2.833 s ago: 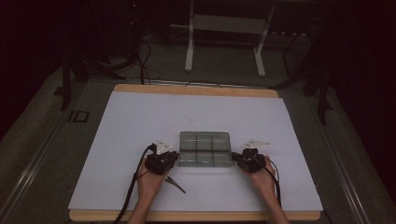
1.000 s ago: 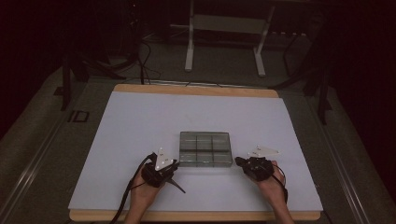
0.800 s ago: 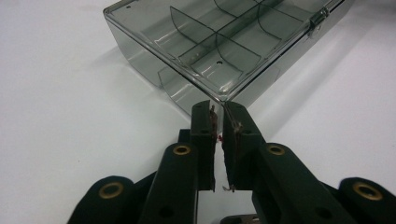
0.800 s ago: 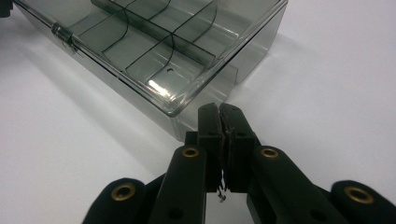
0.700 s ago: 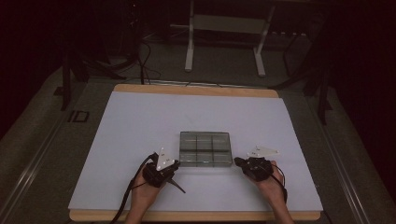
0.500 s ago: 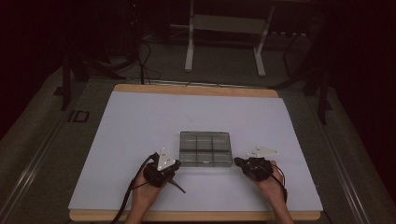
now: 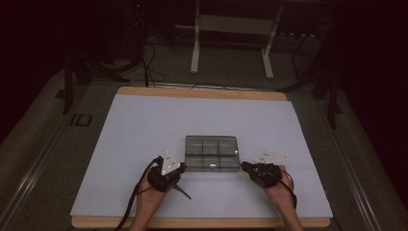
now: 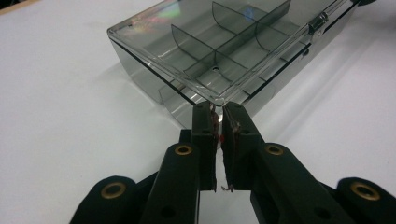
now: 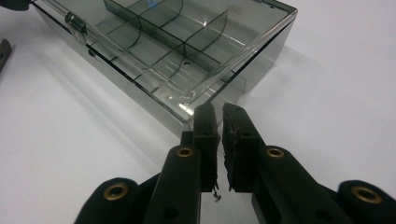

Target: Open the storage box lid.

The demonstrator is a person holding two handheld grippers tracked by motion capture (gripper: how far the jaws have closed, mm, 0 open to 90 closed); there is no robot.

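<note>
Box (image 7: 212, 152) sits near the middle of the white table (image 7: 144, 125), toward the person's edge: a smoky clear plastic organizer with dividers inside, lid down flat. One gripper sits at each of its near corners.

Left gripper (image 8: 217, 111): jaws almost together, just a thin slit between them, nothing in there, tips right at the box's near corner. They've just been closing. Right gripper (image 9: 218, 110) is the same deal at the other corner, narrow gap, nothing pinched, and its jaws have just been easing apart a bit. I can't really tell whether either tip is touching the plastic or just hovering beside it.

Progress, my guess: the box looks placed and closed, and nobody has a grip on it. Every compartment I can see looks empty. So either the handling is basically wrapped up or the lid job hasn't started; whatever is left would need a jaw on the lid edge or the clasp.

The high view gives the layout, both hands (image 7: 149, 199) coming in from the bottom with the box between them, but the jaw gaps are too small to read there. The gripper views show the slits, the curved dividers, and the small clear latch (image 9: 74, 21) on the front edge
</note>
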